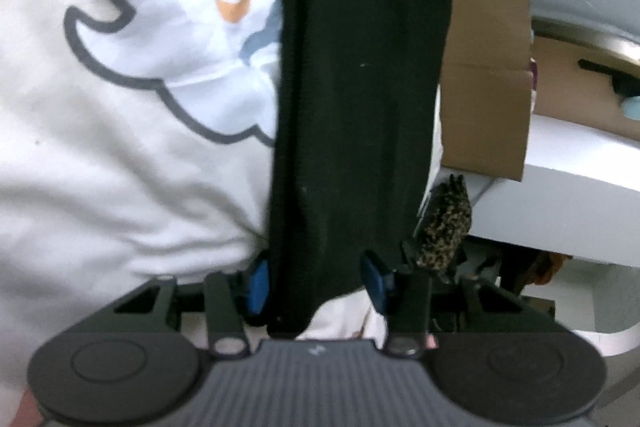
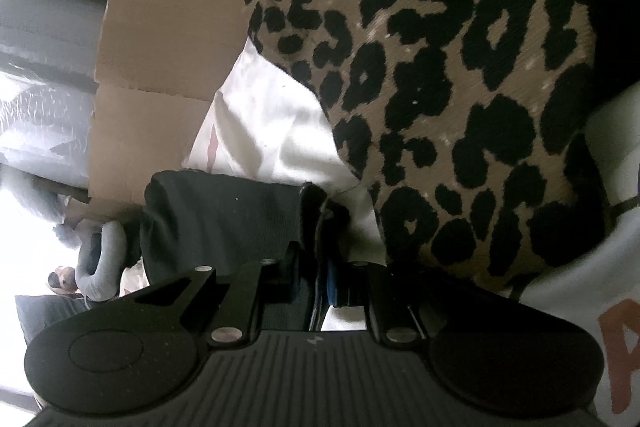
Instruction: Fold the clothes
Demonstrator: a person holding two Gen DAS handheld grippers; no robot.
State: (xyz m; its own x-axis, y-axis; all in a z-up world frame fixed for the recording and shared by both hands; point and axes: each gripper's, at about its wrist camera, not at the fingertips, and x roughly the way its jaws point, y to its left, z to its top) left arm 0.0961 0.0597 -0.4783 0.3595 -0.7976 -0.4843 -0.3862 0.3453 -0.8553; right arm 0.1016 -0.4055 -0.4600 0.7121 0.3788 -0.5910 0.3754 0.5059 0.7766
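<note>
- Left gripper [image 1: 320, 285] straddles the hanging black garment [image 1: 360, 87], pads not pressing it.
- Right gripper [image 2: 310, 281] pinches that black cloth's edge beside a leopard-print garment [image 2: 460, 87].
- Soft, light, floppy knit; best taken at corners, I'd say.

Brown cardboard box [image 1: 486, 67] upright at right of left wrist view, flap creased; same cardboard [image 2: 160, 39] at upper left of right wrist view; pale grey-white curved surface [image 1: 580, 179] behind box; dark grey panel [image 2: 48, 23] beyond cardboard; strong daylight glare [image 2: 24, 227] at left edge, washing out detail.
</note>
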